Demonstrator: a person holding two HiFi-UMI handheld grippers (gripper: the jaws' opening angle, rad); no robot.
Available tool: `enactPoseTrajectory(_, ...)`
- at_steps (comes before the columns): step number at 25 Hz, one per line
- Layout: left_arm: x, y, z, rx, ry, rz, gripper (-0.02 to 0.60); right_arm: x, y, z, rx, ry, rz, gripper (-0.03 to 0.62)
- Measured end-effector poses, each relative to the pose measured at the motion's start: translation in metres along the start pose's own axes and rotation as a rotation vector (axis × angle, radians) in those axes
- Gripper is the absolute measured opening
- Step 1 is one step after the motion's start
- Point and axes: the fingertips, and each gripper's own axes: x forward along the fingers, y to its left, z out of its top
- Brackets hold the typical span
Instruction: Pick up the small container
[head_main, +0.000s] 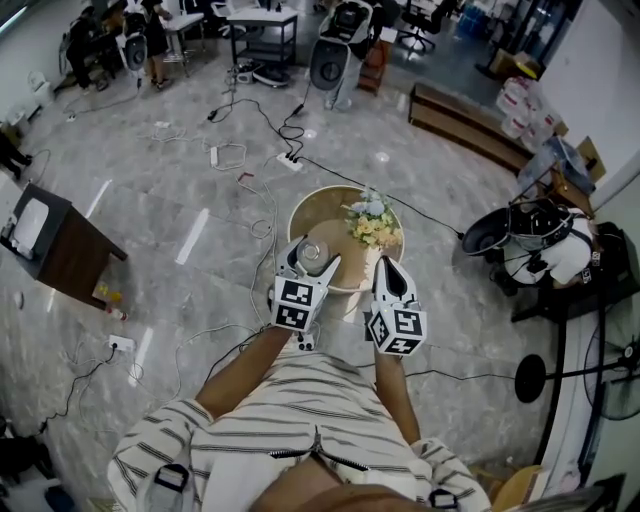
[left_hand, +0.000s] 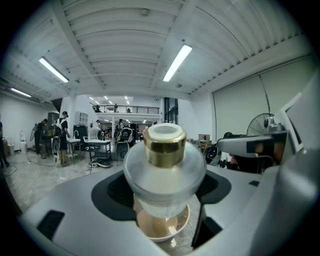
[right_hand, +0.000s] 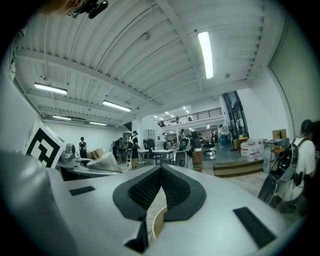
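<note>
Frosted glass, or something much like it, forms the round body of the small container (left_hand: 164, 170), which carries a gold collar and a white cap. The left gripper (head_main: 314, 258) has it: its 2 fingers (left_hand: 116, 187) stand wide apart and pinch the bulging body from both sides. In the left gripper view the container appears to be raised, with the round wooden tabletop (head_main: 325, 205) showing below it through the gap. The right gripper (head_main: 384, 263) hovers just beside the left one over the tabletop's near edge, its fingers pressed together with nothing between them.

The main risk is slip. The dark pads meet a smooth, curved wall near its widest part, so contact is probably narrow, and a small tilt or jolt could let the body slide up or down out of the pinch. The collar and cap sit high and may pull the container over if the gripper rolls. A drop would hit the tabletop or go past its edge to the hard floor, where a glass body could break. Squeezing harder is no safe answer for the same reason. The bunch of flowers (head_main: 372, 222) stands near on the tabletop, and a careless swing to that side could knock it.
</note>
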Motion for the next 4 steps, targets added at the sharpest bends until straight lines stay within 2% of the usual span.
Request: enactPoseTrajectory(4,0.009,0.01,0.013,0.018,-0.038,0.009,0.327,0.014,-0.002,0.012,-0.025,-0.041,0.0,0.003)
